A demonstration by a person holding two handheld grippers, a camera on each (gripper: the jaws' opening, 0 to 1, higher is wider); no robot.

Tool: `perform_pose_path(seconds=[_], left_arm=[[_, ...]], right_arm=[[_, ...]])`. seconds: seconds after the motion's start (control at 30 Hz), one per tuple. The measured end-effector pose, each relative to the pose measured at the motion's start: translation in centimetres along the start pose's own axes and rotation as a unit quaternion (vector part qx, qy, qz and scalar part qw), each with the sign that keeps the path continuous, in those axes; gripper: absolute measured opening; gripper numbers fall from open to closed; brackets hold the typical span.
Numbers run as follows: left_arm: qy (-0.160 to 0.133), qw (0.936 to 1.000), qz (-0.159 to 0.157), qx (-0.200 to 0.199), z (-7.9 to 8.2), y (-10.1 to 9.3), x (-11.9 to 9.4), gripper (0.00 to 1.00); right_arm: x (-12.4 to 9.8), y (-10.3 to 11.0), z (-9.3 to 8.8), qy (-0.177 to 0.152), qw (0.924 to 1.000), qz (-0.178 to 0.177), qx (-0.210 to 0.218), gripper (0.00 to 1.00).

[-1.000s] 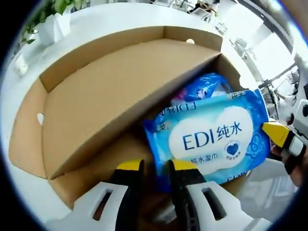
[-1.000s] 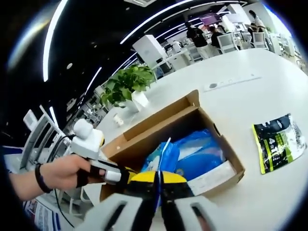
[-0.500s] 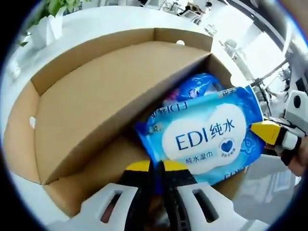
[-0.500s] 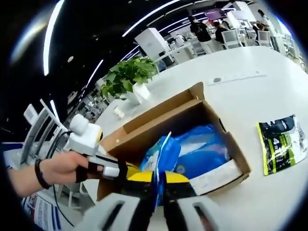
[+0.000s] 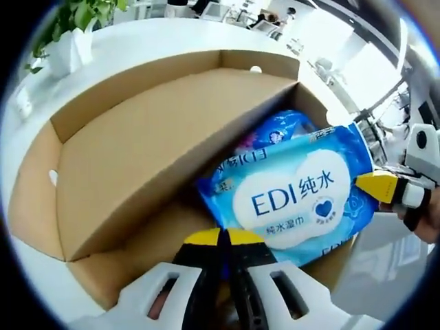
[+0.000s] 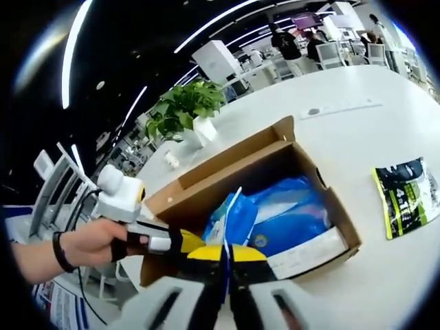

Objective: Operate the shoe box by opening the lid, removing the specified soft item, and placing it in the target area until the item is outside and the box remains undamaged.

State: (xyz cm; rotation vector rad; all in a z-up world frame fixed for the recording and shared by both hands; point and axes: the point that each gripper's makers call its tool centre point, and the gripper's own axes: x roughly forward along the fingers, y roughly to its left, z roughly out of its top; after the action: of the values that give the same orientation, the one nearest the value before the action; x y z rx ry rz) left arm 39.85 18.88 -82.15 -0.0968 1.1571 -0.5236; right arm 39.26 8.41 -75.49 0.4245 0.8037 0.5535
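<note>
Blue wipes pack [image 5: 295, 199] raised edge-up, partly above open shoe box [image 5: 137, 137]; long axis spanning between grippers; right gripper [image 6: 227, 253] clamped on one end; left gripper [image 5: 221, 237] pinched on opposite lower corner; both in contact.

Setting: open-plan office or showroom floor.

Evidence:
- Large white bench [image 6: 385, 130] with a rounded edge and a flush strip with a round socket set into its top.
- Potted green plant [image 6: 184, 110] in a white pot, standing on the bench; it also appears at the edge of the left gripper view [image 5: 69, 31].
- Dark ceiling crossed by long white light strips [image 6: 206, 24].
- Further white desks with chairs [image 6: 337, 51] in the background, and people [image 6: 285, 41] standing among them.
- White square column or cabinet [image 6: 216, 65] behind the plant.
- Metal-framed stands at the far left, details unclear.
</note>
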Motion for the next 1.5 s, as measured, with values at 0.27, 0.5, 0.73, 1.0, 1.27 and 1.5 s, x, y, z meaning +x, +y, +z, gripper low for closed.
perform_pose_path(seconds=[0.27,0.5,0.73,1.0,1.27,1.5], left_arm=[[-0.029,0.9994,0.000,-0.022,0.2,-0.2,-0.7,0.00],[-0.080,0.9957,-0.004,-0.047,1.0,-0.7,-3.2,0.00],[-0.116,0.9919,0.000,-0.052,1.5,-1.4,-5.1,0.00],[-0.140,0.9890,0.004,-0.047,2.0,-2.2,-6.6,0.00],[-0.149,0.9882,-0.010,-0.031,3.1,-4.9,-7.0,0.00],[-0.155,0.9874,-0.031,-0.008,4.4,-8.2,-6.7,0.00]], right_arm=[[-0.4,-0.1,0.1,0.000,1.0000,0.000,-0.002,0.00],[-1.6,0.0,0.7,-0.008,0.9999,0.012,-0.002,0.00],[-2.3,0.0,0.9,-0.015,0.9997,0.009,-0.019,0.00],[-3.6,0.1,1.2,-0.036,0.9989,0.010,-0.028,0.00],[-5.4,-1.5,2.5,-0.054,0.9983,0.006,-0.020,0.00],[-7.7,-4.0,3.0,-0.064,0.9979,-0.007,-0.009,0.00]])
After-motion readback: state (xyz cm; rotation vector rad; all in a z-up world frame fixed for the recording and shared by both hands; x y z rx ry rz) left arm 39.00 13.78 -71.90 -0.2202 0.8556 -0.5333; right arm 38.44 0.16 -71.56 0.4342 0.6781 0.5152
